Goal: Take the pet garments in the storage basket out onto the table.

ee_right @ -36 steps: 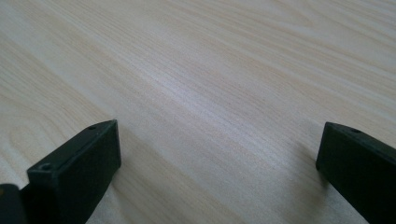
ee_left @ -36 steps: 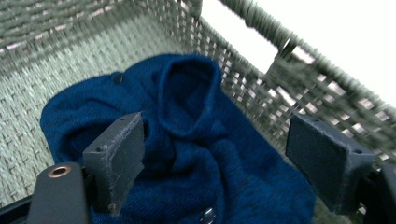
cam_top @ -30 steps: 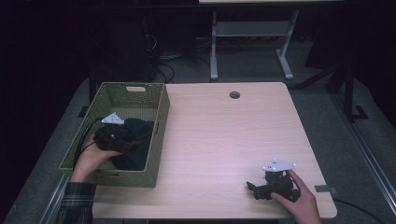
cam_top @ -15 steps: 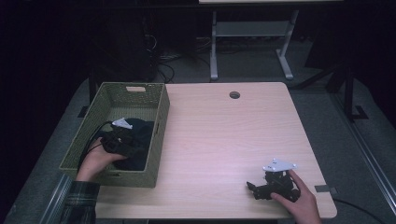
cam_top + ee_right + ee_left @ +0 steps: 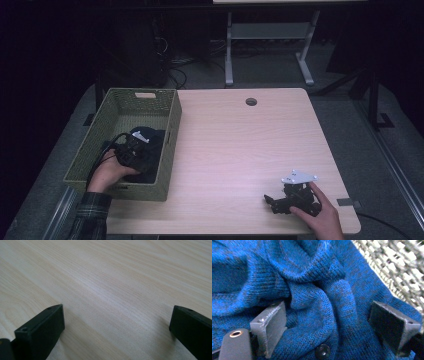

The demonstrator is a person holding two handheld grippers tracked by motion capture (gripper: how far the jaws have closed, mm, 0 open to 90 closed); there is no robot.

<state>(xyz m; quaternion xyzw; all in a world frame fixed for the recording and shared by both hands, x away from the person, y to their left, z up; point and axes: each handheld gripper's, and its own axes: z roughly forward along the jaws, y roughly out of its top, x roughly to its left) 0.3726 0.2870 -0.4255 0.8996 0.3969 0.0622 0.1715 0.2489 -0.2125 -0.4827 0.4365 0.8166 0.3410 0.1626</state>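
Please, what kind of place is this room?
Probably a lab or workshop set up for recordings: a plain wooden table with a cable hole, loose cables on the dark floor, and a metal stand behind.

Open table, crowded basket
The table (image 5: 240, 150) lies bare for passage; the basket (image 5: 172, 135) walls hem the left tongs (image 5: 325, 325), with bunched blue knit (image 5: 312, 290) between the spread jaws.

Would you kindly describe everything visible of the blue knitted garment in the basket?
The blue knitted garment lies crumpled in deep folds inside the woven green basket, near its front end. Its knit is mottled blue with darker flecks, and a dark round button shows. The left hand-held gripper is pressed into it, jaws open on either side of a raised fold.
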